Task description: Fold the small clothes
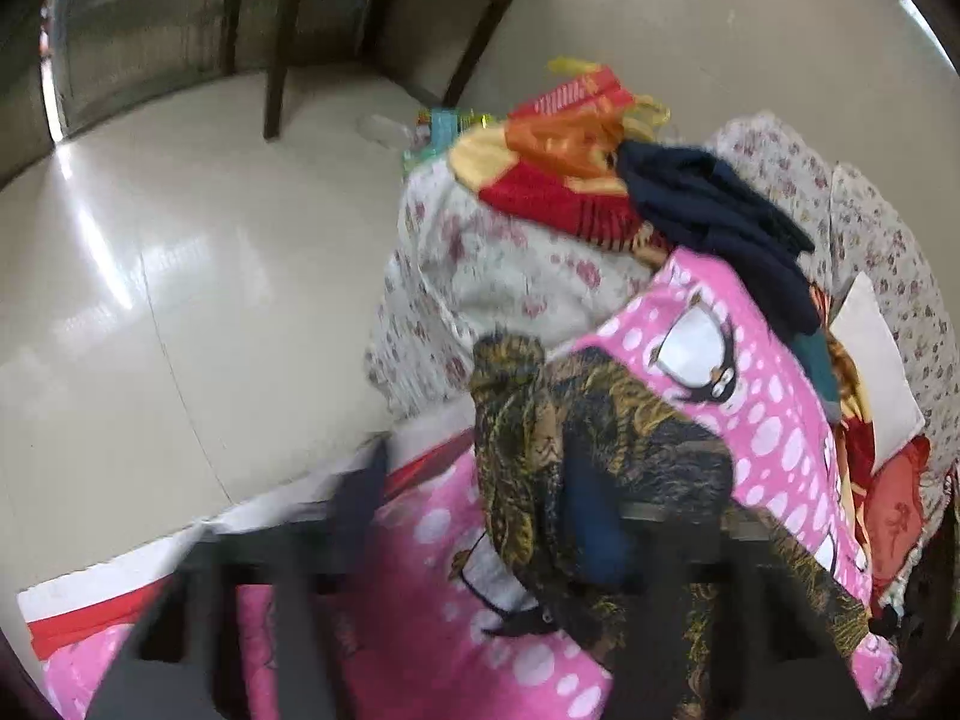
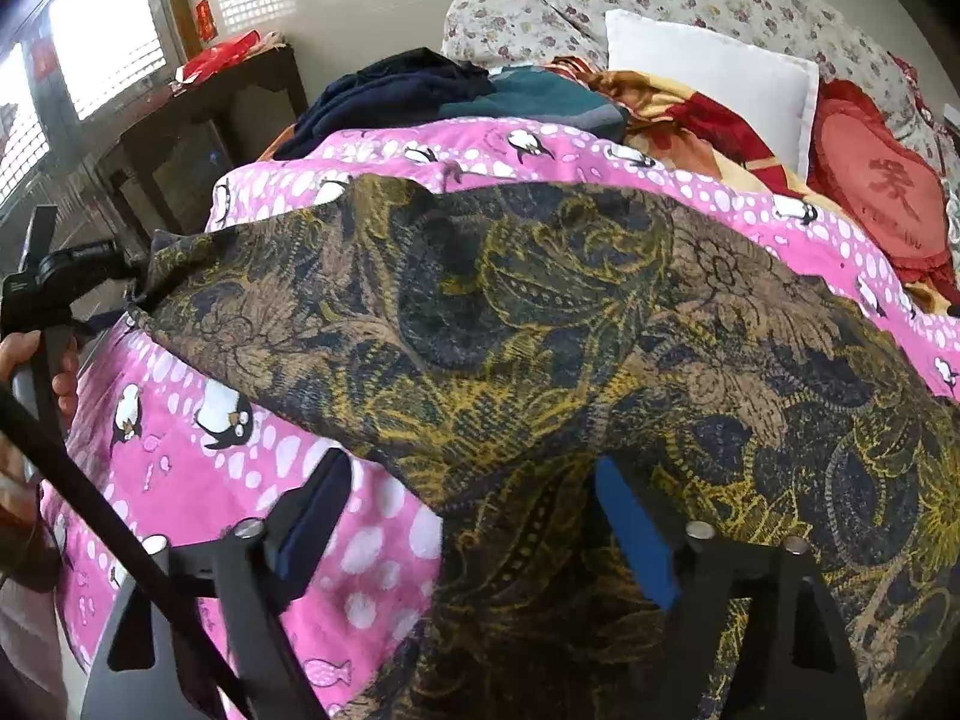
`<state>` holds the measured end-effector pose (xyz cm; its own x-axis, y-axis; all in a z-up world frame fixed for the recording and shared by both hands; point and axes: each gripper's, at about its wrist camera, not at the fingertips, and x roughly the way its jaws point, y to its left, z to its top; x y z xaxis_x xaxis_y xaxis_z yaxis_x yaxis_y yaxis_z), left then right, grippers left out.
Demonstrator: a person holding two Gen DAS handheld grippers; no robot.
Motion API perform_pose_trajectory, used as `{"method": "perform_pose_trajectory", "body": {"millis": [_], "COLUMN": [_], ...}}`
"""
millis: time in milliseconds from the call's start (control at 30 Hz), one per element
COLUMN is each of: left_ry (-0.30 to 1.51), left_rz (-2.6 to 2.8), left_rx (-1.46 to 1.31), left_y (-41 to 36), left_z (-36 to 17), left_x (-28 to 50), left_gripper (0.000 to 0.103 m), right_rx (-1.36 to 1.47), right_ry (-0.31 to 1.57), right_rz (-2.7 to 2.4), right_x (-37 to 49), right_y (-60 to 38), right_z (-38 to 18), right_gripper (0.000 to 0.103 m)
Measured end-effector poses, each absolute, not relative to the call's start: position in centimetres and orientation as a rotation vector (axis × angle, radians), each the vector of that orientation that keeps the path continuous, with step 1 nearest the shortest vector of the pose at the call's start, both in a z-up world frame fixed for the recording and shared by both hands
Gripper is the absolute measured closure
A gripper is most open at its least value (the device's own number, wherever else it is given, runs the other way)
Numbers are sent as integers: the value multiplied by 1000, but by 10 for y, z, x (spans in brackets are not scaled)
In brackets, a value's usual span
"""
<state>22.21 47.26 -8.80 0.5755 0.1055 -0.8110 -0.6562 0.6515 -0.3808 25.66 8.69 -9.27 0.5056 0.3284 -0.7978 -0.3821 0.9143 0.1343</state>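
Note:
A dark garment with a gold paisley print [image 2: 540, 324] lies spread over a pink penguin blanket [image 2: 198, 438]. In the right wrist view my right gripper [image 2: 474, 522] is open; its blue-padded fingers [image 2: 636, 534] straddle the garment's near edge. My left gripper [image 2: 72, 282] appears at the left, at the garment's far corner. In the left wrist view the garment [image 1: 588, 420] hangs bunched over my left gripper [image 1: 492, 516], whose fingers stand well apart. The picture is blurred and the cloth covers the right finger, so its grip is unclear.
A pile of clothes, navy [image 1: 714, 204] and red-orange [image 1: 558, 162], sits on a floral sofa [image 1: 498, 252]. A white pillow [image 2: 714, 78] and a red heart cushion [image 2: 882, 180] lie behind. A dark wooden table [image 1: 372, 6] stands on the tiled floor [image 1: 150, 276].

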Motion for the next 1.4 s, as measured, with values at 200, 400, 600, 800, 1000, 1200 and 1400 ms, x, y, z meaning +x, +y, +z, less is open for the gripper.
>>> {"method": "perform_pose_trajectory", "body": {"millis": [200, 400, 600, 800, 1000, 1200, 1400], "left_ry": [785, 657, 585, 649, 830, 1047, 830], "left_rz": [452, 294, 18, -240, -403, -441, -382], "left_rx": [-761, -665, -510, -388, -322, -189, -109], "left_y": [466, 414, 294, 147, 17, -32, 23], "left_z": [-73, 2, 68, 73, 3, -70, -6], "left_x": [209, 190, 192, 221, 244, 243, 204], "left_gripper": [97, 98, 98, 98, 98, 95, 28], "right_rx": [-29, 13, 81, 138, 182, 236, 334], "right_ry": [936, 905, 879, 845, 863, 903, 909], "right_rz": [437, 373, 288, 201, 93, 25, 115], "right_x": [256, 257, 254, 240, 224, 215, 221], "right_y": [70, 30, -30, -97, -161, -201, -196], "right_z": [-86, -71, -58, -46, -51, -66, -69], "right_gripper": [31, 31, 31, 31, 30, 21, 15]}}
